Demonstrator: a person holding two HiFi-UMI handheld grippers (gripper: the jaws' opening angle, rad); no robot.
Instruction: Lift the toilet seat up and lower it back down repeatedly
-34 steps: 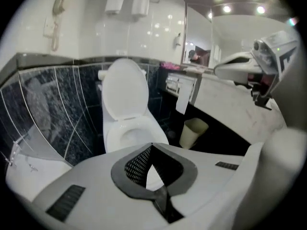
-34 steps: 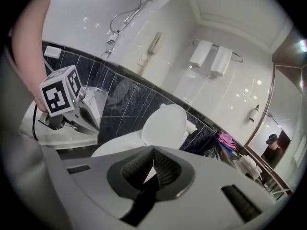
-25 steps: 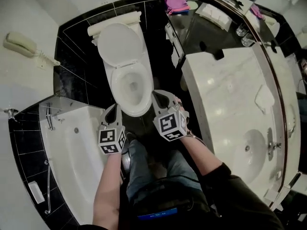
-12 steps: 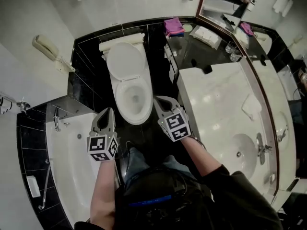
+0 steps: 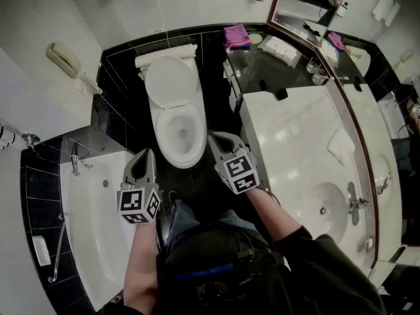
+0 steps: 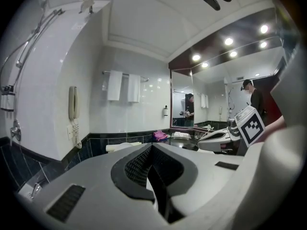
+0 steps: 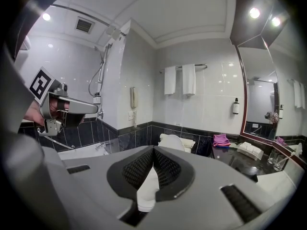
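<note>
The white toilet stands against the black tiled wall, and its lid is raised against the cistern. Whether the seat ring is up or down I cannot tell. My left gripper hangs shut and empty at the bowl's front left, apart from it. To the bowl's front right my right gripper is shut too and holds nothing. In the left gripper view the jaws meet, with the other gripper at the right. The right gripper view shows closed jaws and the raised lid beyond them.
A bathtub lies on the left. A marble vanity with a sink runs along the right. On the wall hang a phone and towels. A pink cloth lies on the dark ledge.
Both grippers have risen and drawn back a little from the bowl's front, still shut. The head view now takes in more of the wall above the toilet.
</note>
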